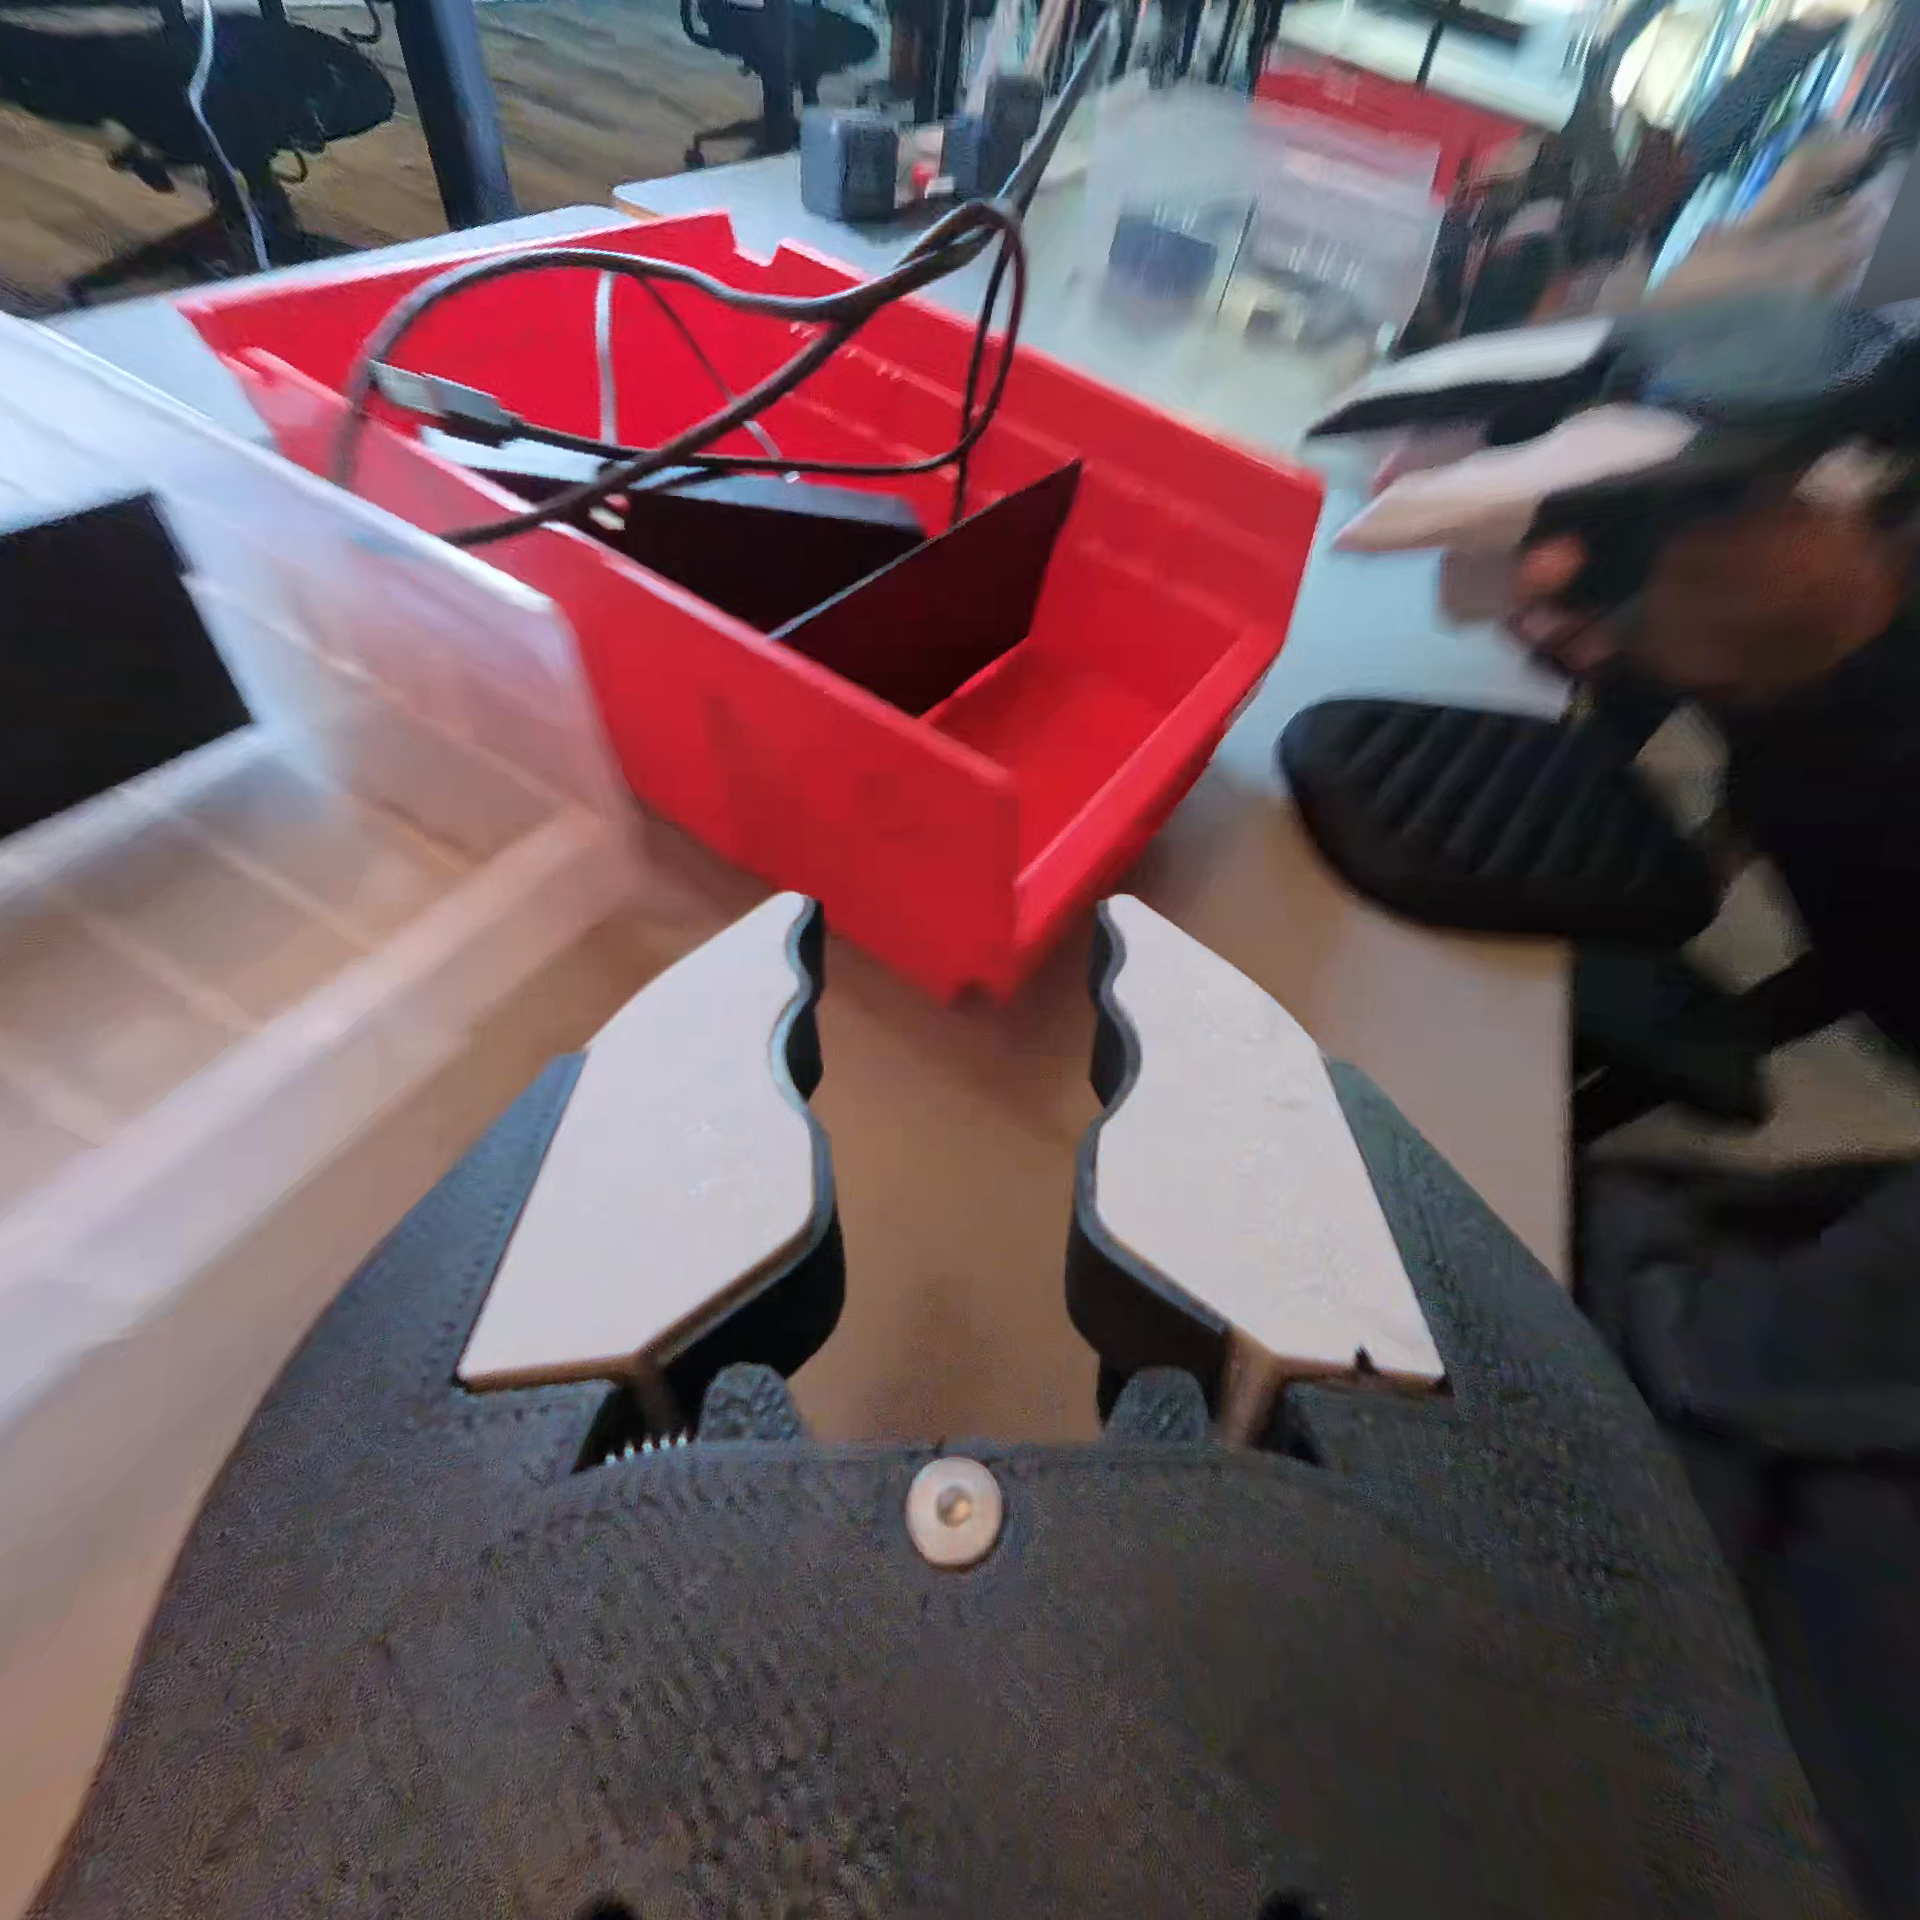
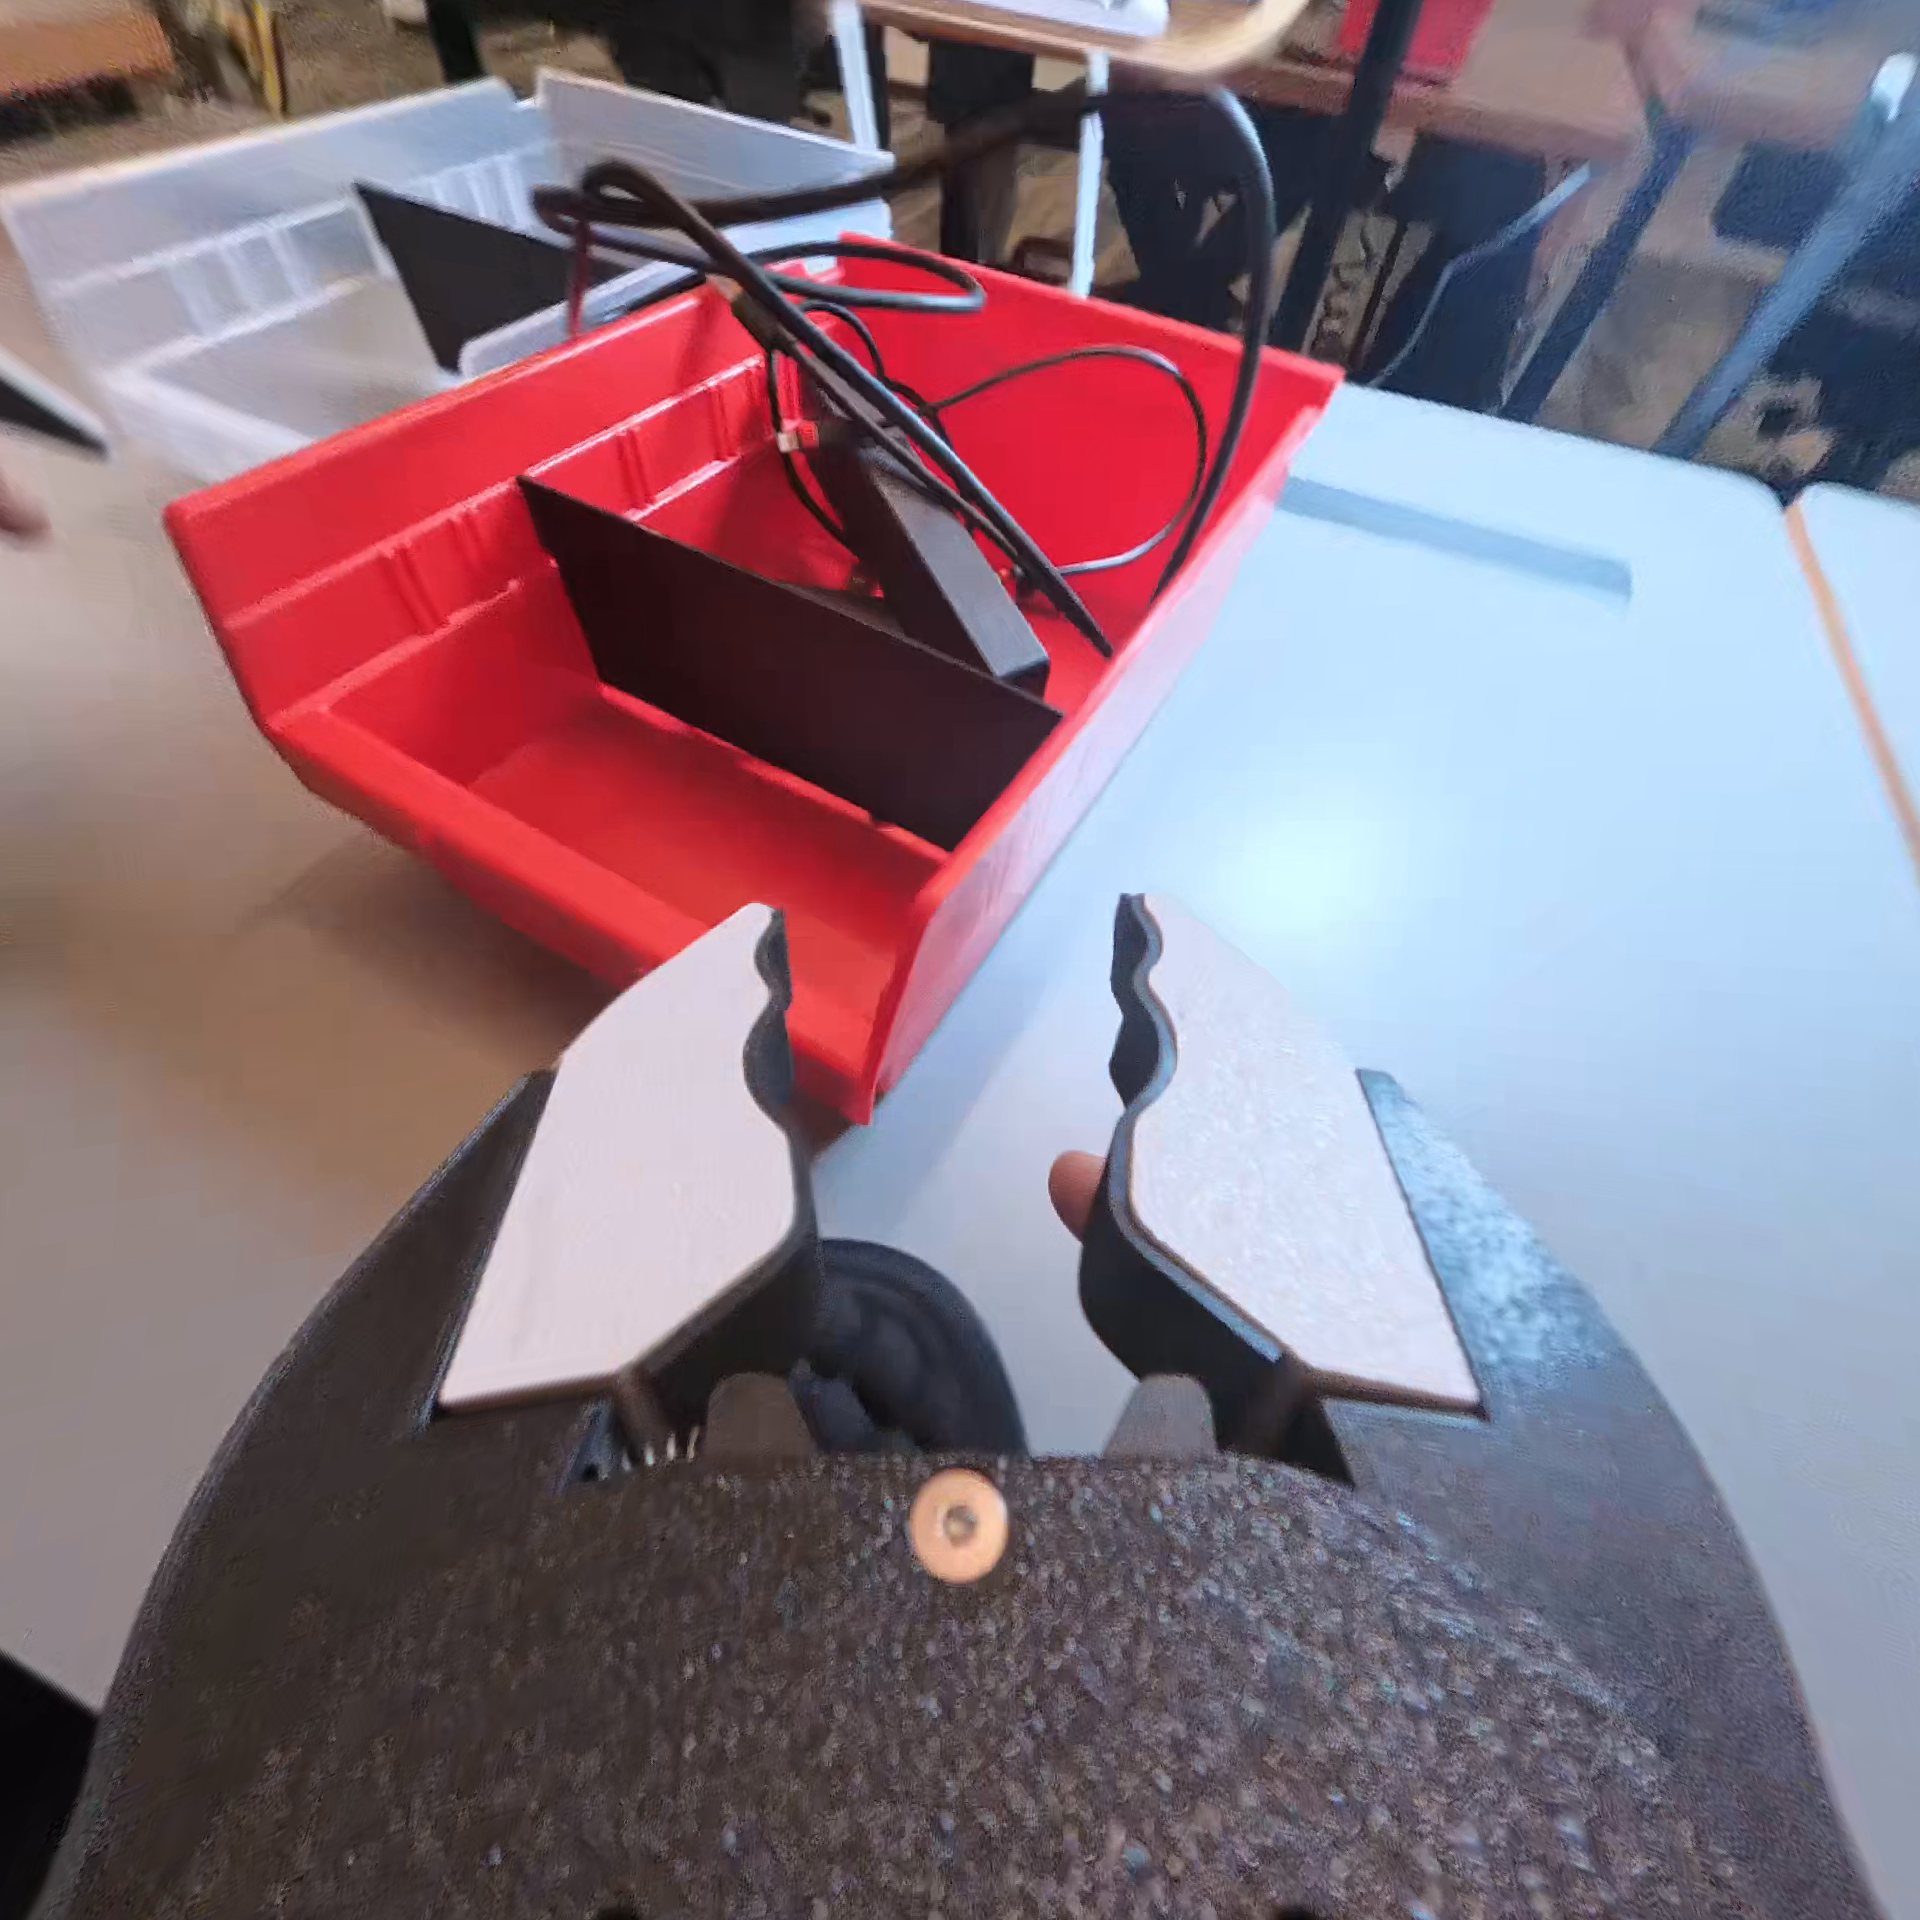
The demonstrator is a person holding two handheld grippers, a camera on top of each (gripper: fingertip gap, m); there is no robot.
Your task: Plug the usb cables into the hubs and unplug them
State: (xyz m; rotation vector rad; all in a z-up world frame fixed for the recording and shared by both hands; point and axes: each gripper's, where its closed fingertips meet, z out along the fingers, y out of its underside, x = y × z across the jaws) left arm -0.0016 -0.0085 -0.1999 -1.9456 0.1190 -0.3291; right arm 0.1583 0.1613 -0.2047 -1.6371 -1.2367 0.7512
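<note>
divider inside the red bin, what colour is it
Black divider, clearest in the right wrist view.

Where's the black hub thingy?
In the right wrist view, the black hub leans inside the red bin, behind the black divider, among tangled cables.

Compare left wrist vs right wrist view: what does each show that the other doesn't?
Left wrist only: the right gripper off to the side, blurred, and a silver USB plug lying on the bin edge.
Right wrist only: the black hub propped behind the black divider.
Both: red bin, tangled black cables, clear bin, and each view's own gripper open and empty.
</note>
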